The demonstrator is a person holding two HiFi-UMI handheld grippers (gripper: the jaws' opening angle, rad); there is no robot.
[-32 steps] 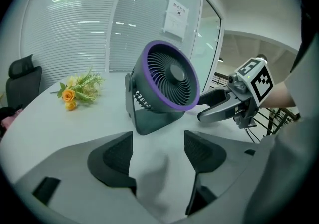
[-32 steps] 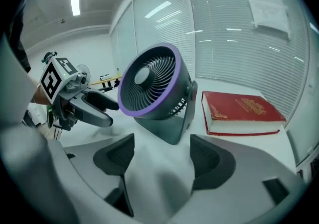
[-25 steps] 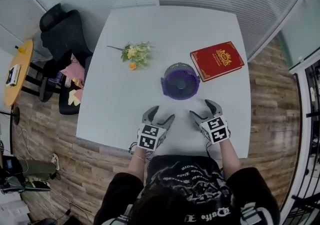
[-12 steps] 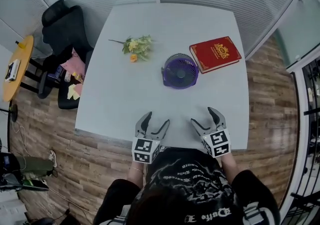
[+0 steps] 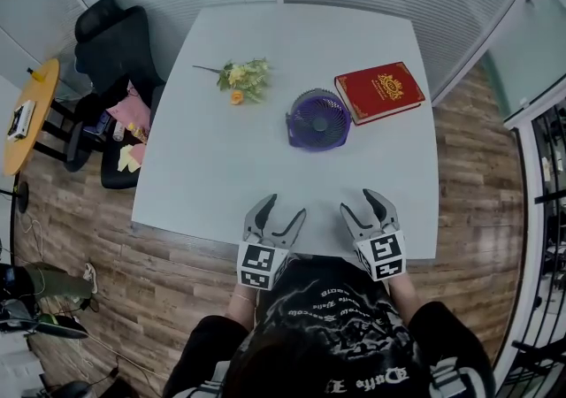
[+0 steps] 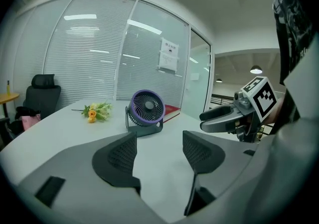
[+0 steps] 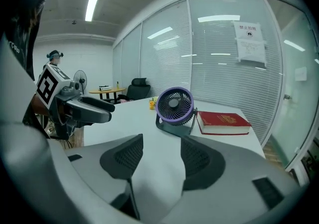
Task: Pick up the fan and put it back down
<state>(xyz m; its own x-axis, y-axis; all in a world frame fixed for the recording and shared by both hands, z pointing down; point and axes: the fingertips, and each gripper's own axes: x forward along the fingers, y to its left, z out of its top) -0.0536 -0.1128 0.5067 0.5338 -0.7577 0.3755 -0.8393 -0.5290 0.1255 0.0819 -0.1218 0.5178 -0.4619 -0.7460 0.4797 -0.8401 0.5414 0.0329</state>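
Head view showed a white table (image 5: 212,175) with the purple fan (image 5: 318,119) standing on it, a bit past the middle. The fan stood up on its grey base, and nothing held it. A red book (image 5: 379,92) lay just beside the fan, on its right. I could not tell if the two touched. Some flowers (image 5: 240,80) lay on the table to the fan's left, well apart from it.

The left gripper (image 5: 284,207) and the right gripper (image 5: 359,202) were both at the near edge of the table. They were side by side, close to the person's body and well apart from the fan. Both pointed toward the fan.

Left gripper view showed that gripper's jaws apart, with only bare table between them. Right gripper view showed the right jaws apart too. They had just been closing a little, and nothing was between them.

A black chair (image 5: 110,42) stood on the wood floor (image 5: 469,175) near the table's far left corner.
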